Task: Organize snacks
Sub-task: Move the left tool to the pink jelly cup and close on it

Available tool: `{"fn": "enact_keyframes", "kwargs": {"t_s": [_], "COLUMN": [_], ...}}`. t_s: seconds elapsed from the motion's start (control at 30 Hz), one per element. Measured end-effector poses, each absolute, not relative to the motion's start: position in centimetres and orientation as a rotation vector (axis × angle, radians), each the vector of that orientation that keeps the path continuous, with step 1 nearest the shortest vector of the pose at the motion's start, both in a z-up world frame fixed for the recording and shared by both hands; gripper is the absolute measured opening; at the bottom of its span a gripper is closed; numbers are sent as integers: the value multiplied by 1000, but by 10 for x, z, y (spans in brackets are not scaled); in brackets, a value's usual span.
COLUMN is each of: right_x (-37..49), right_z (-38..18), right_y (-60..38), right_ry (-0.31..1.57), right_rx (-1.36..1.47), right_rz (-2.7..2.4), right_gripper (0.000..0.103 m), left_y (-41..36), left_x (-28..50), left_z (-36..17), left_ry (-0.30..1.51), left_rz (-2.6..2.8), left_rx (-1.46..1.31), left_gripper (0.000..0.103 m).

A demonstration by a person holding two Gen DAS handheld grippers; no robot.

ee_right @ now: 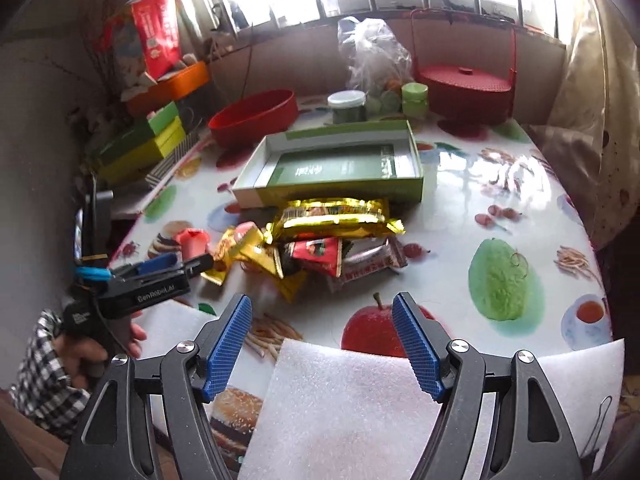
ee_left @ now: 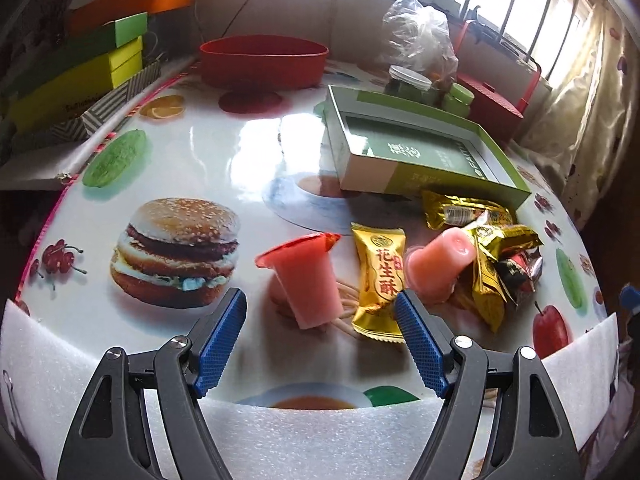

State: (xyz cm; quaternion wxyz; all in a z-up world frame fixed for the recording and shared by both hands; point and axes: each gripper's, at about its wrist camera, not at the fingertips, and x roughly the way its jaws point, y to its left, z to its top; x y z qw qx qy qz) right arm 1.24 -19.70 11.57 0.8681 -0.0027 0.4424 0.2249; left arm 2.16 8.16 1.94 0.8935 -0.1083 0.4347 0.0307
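Near the middle of the table [ee_left: 248, 148], toward its near edge, a heap of snacks lies in front of an open green box [ee_left: 420, 152]. Furthest left in the left wrist view is a pink jelly cup [ee_left: 304, 280], tipped over, its red foil lid [ee_left: 298, 249] pointing up and to the far left and its narrow base toward the near edge, so its long axis runs roughly from near to far with a slight lean. It sits just ahead of the left tool [ee_left: 320, 322], between the lines of the two blue pads, which are spread wide and hold nothing. Just to its right lies a gold candy packet [ee_left: 378, 284], long axis also near to far, touching or almost touching the right pad. Beyond it a second pink jelly cup [ee_left: 438, 268] leans on a pile of gold and red wrappers [ee_left: 504, 264].

The left tool looks the nearer one to the first cup; my guess is that it goes for that cup, closing across its short width.

In the right wrist view, the right tool [ee_right: 322, 328] hangs over the near edge above a white foam sheet [ee_right: 348, 404], its pads wide apart and empty, well back from the heap. A long gold bar packet [ee_right: 336, 214] lies crosswise against the box front.
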Motion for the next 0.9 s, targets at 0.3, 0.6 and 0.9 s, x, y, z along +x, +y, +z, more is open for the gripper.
{"fn": "enact_keyframes", "kwargs": {"t_s": [0.3, 0.6, 0.9], "right_x": [53, 67, 70], "right_z": [76, 49, 46], "right_y": [-166, -139, -127], "right_ry": [852, 846, 833], "right_rx": [-259, -356, -366], "right_rz": [461, 568, 662], "right_gripper": [74, 70, 66], "left_y": [91, 92, 93], "left_x": [31, 42, 43], "left_z": [19, 7, 7], "left_ry": [907, 945, 936], "left_rz": [95, 106, 91], "left_rx": [-220, -210, -213], "left_gripper": [77, 77, 77]}}
